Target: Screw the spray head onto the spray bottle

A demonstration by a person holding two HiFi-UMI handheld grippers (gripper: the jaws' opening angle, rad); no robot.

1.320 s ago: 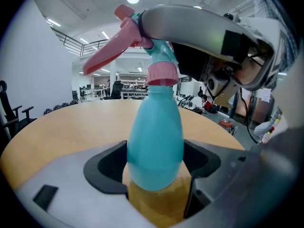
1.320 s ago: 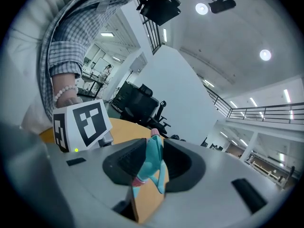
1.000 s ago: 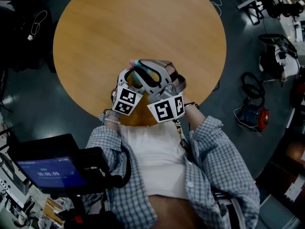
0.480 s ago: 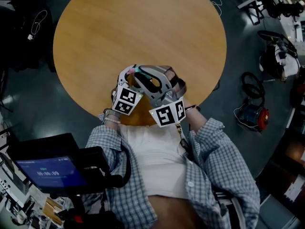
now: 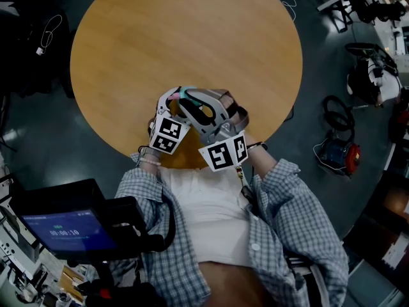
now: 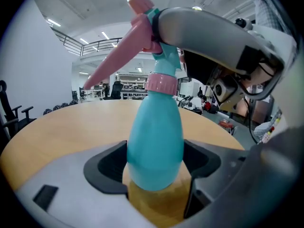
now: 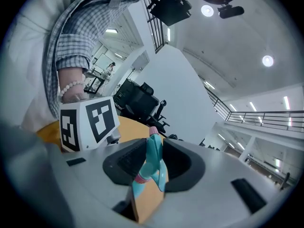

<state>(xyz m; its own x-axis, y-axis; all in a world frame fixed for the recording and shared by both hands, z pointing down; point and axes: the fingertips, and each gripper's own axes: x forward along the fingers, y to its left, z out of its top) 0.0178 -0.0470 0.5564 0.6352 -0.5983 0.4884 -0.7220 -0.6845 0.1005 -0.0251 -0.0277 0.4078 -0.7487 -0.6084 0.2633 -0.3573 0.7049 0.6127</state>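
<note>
**Turquoise spray bottle [image 6: 156, 141] clamped at the table's rim, spray head [image 6: 142, 23] on its neck**

Site: round wooden table [image 5: 185, 37]. A person in a plaid shirt [image 5: 287, 216] is at its near rim, with both tools held close together over that rim.

Left gripper [image 6: 154, 167]: jaws wide, one black pad against each side of the bottle's fat lower body. It is grasping the bottle. The bottle stands roughly upright with a slight lean, and tabletop shows beneath its base. Whether the base touches the wood cannot be read.

Right gripper [image 7: 149, 163]: jaws narrow, clenched on the spray head. Teal plastic with a pink tip fills the gap between the pads. In the left gripper view its grey body reaches in from the upper right and covers the back of the head.

Spray head: the long pink trigger [image 6: 114, 61] slopes down to the left in the left gripper view. The pink collar [image 6: 160, 82] sits on the bottle's neck. How far it is threaded cannot be told.

Also noted: the left gripper's marker cube [image 7: 88, 122] sits just beside the right jaws, with a beaded bracelet [image 7: 71, 87] on the wrist behind it. A dark screen [image 5: 64, 229] is at the lower left of the head view, off the table.
</note>
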